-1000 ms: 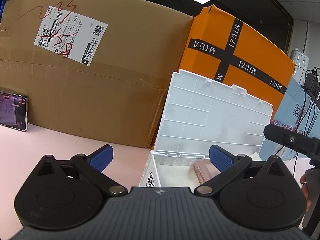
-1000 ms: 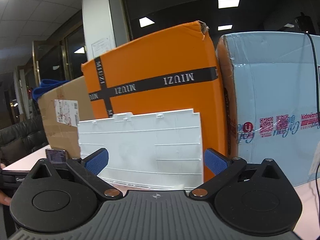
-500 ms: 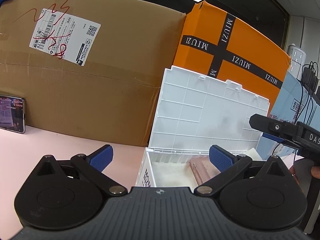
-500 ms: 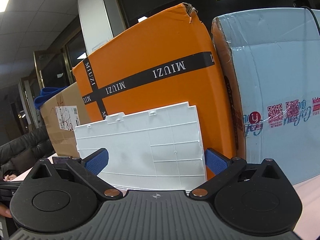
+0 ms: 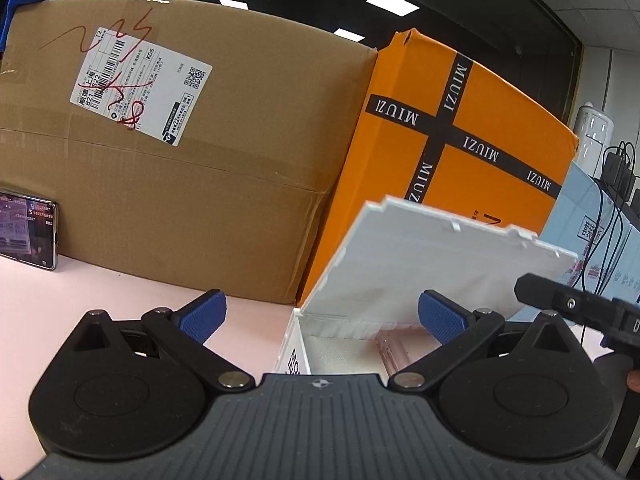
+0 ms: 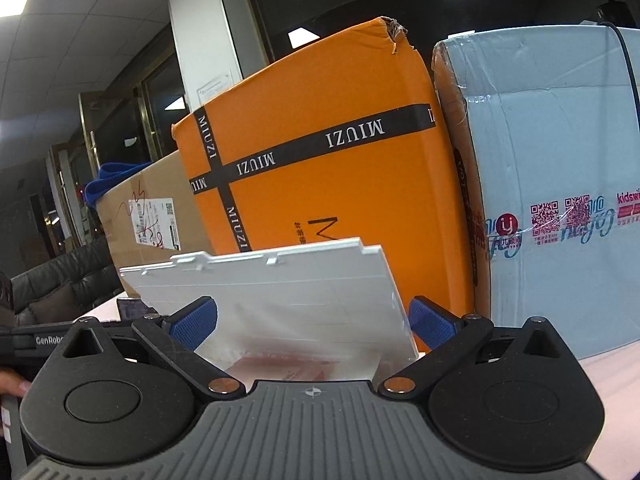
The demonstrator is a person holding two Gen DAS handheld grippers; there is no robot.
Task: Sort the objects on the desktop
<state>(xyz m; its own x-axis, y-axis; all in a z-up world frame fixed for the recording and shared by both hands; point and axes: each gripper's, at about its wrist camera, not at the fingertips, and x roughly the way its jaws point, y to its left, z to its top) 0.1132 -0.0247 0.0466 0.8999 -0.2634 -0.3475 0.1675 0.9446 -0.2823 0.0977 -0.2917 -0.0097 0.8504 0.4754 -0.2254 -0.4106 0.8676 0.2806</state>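
Lid (image 5: 432, 256) tilts lower over my white box (image 5: 298, 344) than before | both grippers (image 5: 320, 314) (image 6: 312, 324) spread wide, empty | orange carton (image 5: 460, 128) blocks far side

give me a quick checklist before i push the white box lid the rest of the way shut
1. Left tool empty, fingers apart: ok.
2. Right tool empty, fingers apart: ok.
3. White lid tilted forward over the white box, only partly closed: not ok yet.
4. Pink item lying low inside the box, below the rim: cannot tell.
5. Lid clear of the orange box behind it: ok.
6. Phone propped against the brown carton, apart from the white box: ok.
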